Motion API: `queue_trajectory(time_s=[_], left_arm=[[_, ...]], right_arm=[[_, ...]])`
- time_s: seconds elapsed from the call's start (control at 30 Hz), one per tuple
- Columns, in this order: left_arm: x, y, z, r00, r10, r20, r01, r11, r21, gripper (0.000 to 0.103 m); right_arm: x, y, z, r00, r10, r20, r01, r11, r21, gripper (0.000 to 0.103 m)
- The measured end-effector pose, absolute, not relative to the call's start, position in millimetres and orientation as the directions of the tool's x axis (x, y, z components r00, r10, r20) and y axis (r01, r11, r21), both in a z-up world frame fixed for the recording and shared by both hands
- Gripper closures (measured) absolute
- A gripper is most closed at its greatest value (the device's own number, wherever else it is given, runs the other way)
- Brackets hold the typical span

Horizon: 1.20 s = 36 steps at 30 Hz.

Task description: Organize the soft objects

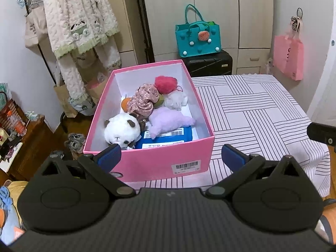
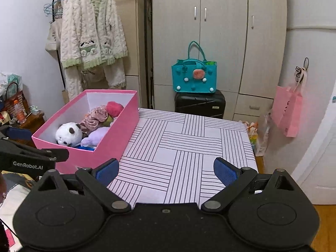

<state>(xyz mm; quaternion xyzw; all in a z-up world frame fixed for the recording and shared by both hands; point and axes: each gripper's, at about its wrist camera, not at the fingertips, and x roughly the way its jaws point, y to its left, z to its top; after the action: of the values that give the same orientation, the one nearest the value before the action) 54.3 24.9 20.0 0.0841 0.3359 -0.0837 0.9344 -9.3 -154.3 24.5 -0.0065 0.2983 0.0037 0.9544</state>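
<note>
Matt pink cardboard box (image 1: 168,157) with smooth white lining and a paper barcode label (image 1: 185,166); inside, fluffy white plush panda (image 1: 122,130), soft lilac fleece toy (image 1: 168,121), crumpled floral cloth (image 1: 143,100), fuzzy red pompom (image 1: 166,84), glossy blue plastic packet (image 1: 166,139). Smooth woven striped tablecloth (image 2: 189,147). Matt black plastic gripper bodies with ribbed blue rubbery pads (image 1: 110,157), dull metal pivot pins (image 2: 120,205). Nubbly cream fleece robe (image 2: 92,31), teal felt bag (image 2: 194,76), hard black ridged plastic suitcase (image 2: 199,104), pale matt wood-grain wardrobe (image 2: 220,31)
</note>
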Motion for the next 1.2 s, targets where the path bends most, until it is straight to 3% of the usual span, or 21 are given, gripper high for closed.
queue_trajectory(time_s=[0.77,1.2], left_arm=[[50,33,10,0.797,-0.099,-0.596,0.175,0.982,0.070,0.000],[38,36,8,0.839,-0.124,-0.530,0.171,0.985,0.040,0.000]], right_arm=[[-14,-157,11,0.824,-0.021,-0.565,0.009,1.000,-0.024,0.004],[-20,-155,5,0.863,-0.027,-0.505,0.005,0.999,-0.044,0.004]])
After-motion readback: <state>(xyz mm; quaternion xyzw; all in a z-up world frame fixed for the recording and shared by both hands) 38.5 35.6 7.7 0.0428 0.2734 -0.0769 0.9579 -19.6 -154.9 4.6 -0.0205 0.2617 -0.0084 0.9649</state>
